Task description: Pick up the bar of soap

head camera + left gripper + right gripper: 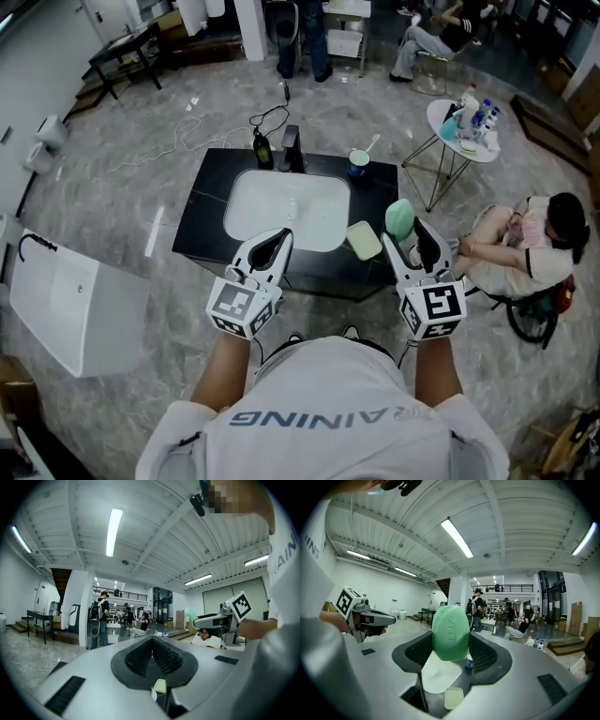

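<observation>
Green soap [450, 625] pinched in R gripper [451, 645], L gripper [152, 644] closed, black counter [204, 220], white sink [281, 214], prob. marble floor [112, 192]

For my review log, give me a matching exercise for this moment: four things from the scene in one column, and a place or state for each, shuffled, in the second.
Things:
1. bar of soap
2. left gripper
3. soap dish
4. blue cup

Places or states:
a. empty, on the counter right of the basin
b. jaws together, holding nothing
c. at the counter's back edge
d. clamped in the right gripper

Pairs: 1-d; 2-b; 3-a; 4-c
</observation>
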`<control>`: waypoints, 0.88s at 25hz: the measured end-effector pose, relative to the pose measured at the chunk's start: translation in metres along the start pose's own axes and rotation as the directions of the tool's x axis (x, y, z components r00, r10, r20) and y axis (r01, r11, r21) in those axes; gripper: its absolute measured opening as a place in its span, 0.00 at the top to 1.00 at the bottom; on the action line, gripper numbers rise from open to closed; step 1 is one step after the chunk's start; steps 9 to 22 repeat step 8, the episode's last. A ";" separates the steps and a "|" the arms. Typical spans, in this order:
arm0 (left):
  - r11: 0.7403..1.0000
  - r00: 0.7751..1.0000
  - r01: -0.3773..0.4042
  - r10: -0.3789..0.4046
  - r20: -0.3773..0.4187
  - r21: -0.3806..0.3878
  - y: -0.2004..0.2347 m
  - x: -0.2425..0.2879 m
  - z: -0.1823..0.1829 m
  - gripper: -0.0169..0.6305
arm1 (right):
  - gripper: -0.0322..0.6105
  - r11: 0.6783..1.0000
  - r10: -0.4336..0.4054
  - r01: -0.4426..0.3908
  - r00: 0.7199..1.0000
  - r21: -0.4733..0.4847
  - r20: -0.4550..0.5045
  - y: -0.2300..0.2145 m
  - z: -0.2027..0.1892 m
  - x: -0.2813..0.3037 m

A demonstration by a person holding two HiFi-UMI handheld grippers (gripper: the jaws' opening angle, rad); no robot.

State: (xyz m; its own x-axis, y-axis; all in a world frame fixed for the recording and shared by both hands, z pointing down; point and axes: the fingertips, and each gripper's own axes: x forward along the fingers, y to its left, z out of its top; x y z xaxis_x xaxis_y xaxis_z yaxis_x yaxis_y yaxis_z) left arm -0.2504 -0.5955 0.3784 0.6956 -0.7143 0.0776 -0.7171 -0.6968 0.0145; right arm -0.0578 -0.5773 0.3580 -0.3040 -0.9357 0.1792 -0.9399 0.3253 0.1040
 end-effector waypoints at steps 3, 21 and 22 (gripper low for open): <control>1.000 1.000 -0.005 0.005 0.002 0.000 -0.002 0.000 0.001 0.96 | 0.57 1.000 0.005 -0.005 1.000 0.001 -0.003 -0.002 0.000 0.000; 1.000 1.000 -0.015 0.015 -0.001 -0.002 -0.002 0.000 0.000 0.96 | 0.57 1.000 0.012 -0.013 1.000 -0.004 -0.005 -0.004 0.000 0.002; 1.000 1.000 -0.015 0.015 -0.001 -0.002 -0.002 0.000 0.000 0.96 | 0.57 1.000 0.012 -0.013 1.000 -0.004 -0.005 -0.004 0.000 0.002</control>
